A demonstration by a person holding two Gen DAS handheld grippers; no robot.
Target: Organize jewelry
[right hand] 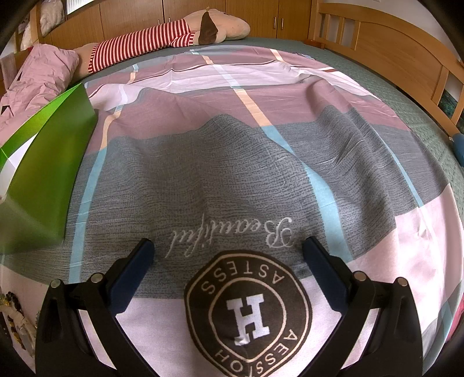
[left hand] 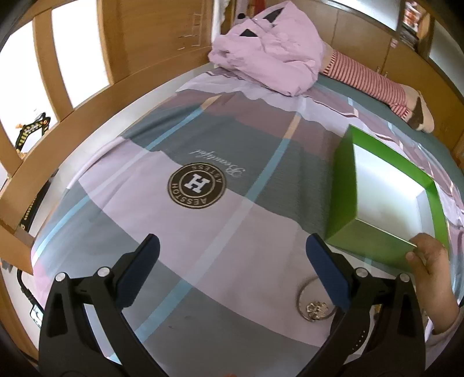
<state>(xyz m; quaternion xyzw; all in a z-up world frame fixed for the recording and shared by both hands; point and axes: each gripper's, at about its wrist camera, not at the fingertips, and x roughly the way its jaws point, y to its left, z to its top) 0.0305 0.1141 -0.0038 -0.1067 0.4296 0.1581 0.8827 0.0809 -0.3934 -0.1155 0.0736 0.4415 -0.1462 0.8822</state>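
A green box (left hand: 345, 200) with a white inside stands open on the bedspread at the right; a bare hand (left hand: 432, 269) grips its near corner. The same green box (right hand: 49, 162) shows at the left of the right wrist view. A silver bangle (left hand: 301, 301) with small silver jewelry (left hand: 316, 308) inside it lies on the spread, partly hidden behind my left gripper's right finger. My left gripper (left hand: 232, 246) is open and holds nothing. Over the H logo (right hand: 249, 313), my right gripper (right hand: 227, 246) is open and holds nothing. Some beaded jewelry (right hand: 13, 313) lies at the far left edge.
A crumpled pink quilt (left hand: 269, 49) and a striped plush toy (left hand: 374, 84) lie at the far end of the bed. Wooden bed rails (left hand: 58, 121) and cupboards (right hand: 232, 11) surround the bed. The checked spread (right hand: 232, 174) lies flat between the grippers and the toy.
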